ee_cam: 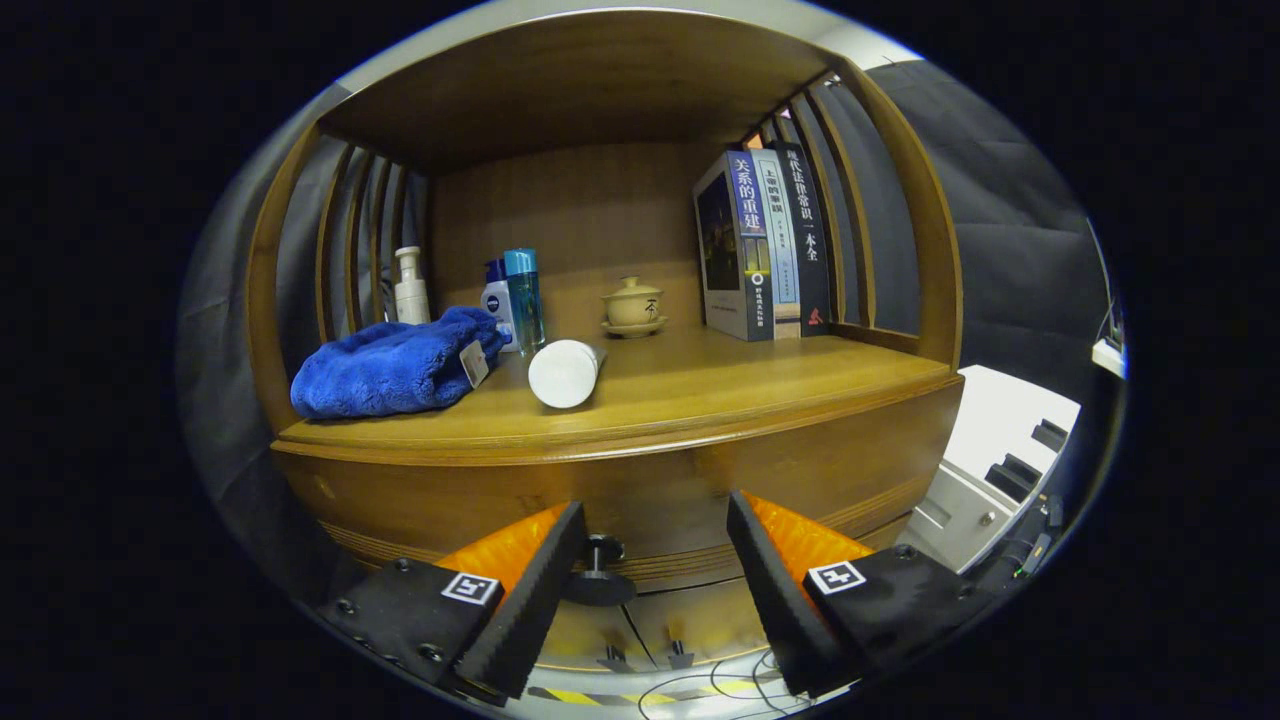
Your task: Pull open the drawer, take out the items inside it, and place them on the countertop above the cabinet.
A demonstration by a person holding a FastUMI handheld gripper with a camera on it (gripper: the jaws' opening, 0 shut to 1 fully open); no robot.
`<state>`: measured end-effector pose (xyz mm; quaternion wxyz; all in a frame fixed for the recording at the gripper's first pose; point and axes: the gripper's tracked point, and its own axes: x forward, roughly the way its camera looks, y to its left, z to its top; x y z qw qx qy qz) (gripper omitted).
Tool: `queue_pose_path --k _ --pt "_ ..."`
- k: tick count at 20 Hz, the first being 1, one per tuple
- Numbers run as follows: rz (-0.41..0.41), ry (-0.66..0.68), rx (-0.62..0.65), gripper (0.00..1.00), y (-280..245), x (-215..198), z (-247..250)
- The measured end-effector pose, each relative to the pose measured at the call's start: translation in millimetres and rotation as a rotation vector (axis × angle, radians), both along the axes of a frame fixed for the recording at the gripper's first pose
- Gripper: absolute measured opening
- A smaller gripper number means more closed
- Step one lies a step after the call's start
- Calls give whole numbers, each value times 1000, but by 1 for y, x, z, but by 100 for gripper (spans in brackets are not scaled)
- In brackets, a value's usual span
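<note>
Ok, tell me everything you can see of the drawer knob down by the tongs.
The drawer knob is a small dark knob, seemingly metal, with a narrow neck and a wider round disc at its outer end. It juts from the wooden drawer front below the countertop. The drawer looks shut. The tongs are open, and the knob sits between their fingers, close beside the left finger; whether that finger touches it cannot be told. The right finger stands well clear.
</note>
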<state>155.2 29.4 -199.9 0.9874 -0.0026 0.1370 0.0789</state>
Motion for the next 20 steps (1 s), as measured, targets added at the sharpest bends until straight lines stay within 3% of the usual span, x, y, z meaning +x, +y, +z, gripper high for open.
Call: queue_pose_path --k 5,9,15,18,20 --pt "8 -50 72 97 22 -14 69" --pt "25 -183 96 97 50 -30 192" --pt "52 -331 18 98 105 -39 366" --pt "126 -354 11 98 128 -50 399" --pt "178 -316 49 98 122 -63 371"
